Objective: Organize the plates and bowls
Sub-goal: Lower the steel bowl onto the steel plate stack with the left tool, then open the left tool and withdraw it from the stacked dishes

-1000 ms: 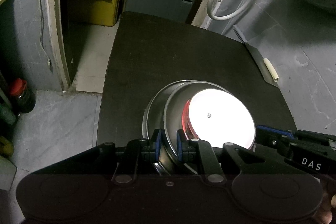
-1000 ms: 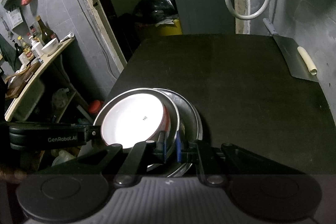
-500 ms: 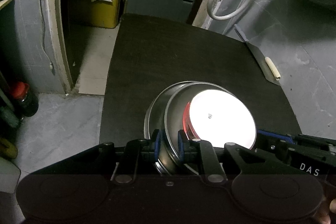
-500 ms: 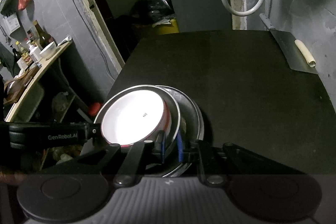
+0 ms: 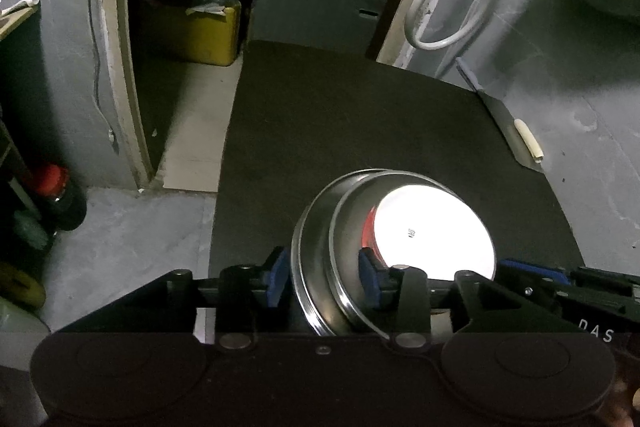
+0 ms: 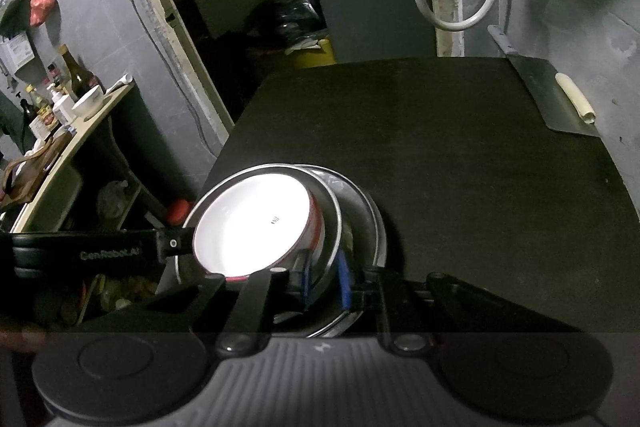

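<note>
A stack sits on the black table (image 5: 360,131) near its front edge: a steel plate (image 5: 310,263) at the bottom, a steel bowl (image 5: 348,247) on it, and a white bowl with a red outside (image 5: 432,231) inside. My left gripper (image 5: 322,277) is open, with its blue pads on either side of the steel rims. My right gripper (image 6: 324,279) has its pads close around the steel bowl's rim (image 6: 334,227), with a small gap showing. The white bowl (image 6: 252,223) and steel plate (image 6: 370,219) also show in the right wrist view.
A cleaver (image 6: 556,99) with a pale handle lies at the table's far right edge. A white hose (image 5: 440,7) hangs on the wall behind. A doorway and yellow bin (image 5: 200,35) lie to the left, and a shelf with bottles (image 6: 60,99) stands left of the table.
My left gripper has opened wide from its hold on the steel rims. My right gripper's pads have parted slightly around the steel bowl's rim. The stack has stayed in place.
</note>
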Demonstrator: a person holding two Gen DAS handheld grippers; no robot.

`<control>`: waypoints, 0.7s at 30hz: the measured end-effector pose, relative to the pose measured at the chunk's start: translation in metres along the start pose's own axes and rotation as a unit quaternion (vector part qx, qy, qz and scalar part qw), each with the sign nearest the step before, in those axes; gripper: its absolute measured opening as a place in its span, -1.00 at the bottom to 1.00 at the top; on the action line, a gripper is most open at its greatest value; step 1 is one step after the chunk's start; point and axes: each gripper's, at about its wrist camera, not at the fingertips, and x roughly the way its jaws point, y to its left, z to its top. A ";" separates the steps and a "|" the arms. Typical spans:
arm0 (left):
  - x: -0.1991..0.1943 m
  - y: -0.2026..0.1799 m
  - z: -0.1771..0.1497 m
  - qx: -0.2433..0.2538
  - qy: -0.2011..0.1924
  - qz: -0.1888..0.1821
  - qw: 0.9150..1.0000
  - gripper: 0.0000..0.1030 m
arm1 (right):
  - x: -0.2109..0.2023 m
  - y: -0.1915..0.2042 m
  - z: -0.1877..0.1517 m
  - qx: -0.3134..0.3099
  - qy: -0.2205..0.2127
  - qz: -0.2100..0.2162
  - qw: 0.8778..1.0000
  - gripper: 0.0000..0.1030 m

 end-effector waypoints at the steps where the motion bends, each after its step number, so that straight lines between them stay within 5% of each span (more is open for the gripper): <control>1: 0.000 0.000 0.000 0.000 0.000 0.001 1.000 -0.14 | -0.001 0.000 0.000 0.002 -0.001 -0.001 1.000 -0.59; 13: -0.006 -0.001 0.001 0.001 -0.007 0.026 1.000 0.22 | -0.010 -0.006 -0.002 0.019 -0.021 -0.013 1.000 0.02; 21: -0.013 0.000 0.001 -0.001 -0.018 0.041 0.999 0.51 | -0.013 -0.003 -0.002 0.015 -0.026 -0.014 0.999 0.11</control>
